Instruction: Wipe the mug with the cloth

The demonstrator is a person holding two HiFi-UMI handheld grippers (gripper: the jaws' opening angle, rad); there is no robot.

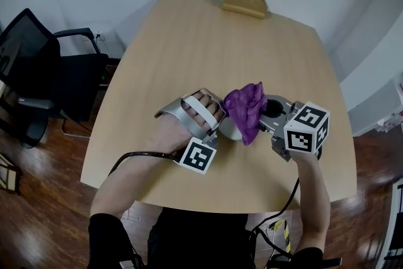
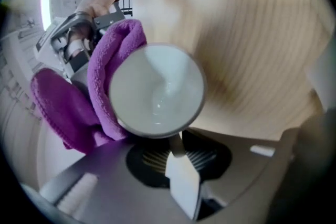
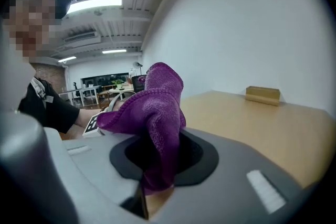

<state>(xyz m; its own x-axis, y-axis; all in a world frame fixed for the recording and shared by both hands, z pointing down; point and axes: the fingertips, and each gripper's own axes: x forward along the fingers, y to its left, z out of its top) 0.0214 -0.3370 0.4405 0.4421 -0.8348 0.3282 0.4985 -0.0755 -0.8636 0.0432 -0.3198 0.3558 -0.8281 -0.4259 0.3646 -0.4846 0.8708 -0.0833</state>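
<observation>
Left gripper [image 2: 176,150] closed on mug [image 2: 156,91], mouth toward it; right gripper [image 3: 152,186] closed on cloth [image 3: 157,113].

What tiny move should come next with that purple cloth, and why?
Probably slide the cloth round the rim of the mug. The right gripper pinches the cloth, which lies against the mug's edge, while the left gripper holds the mug by its handle, mouth turned toward that gripper, so it seems steady enough to rub.
</observation>
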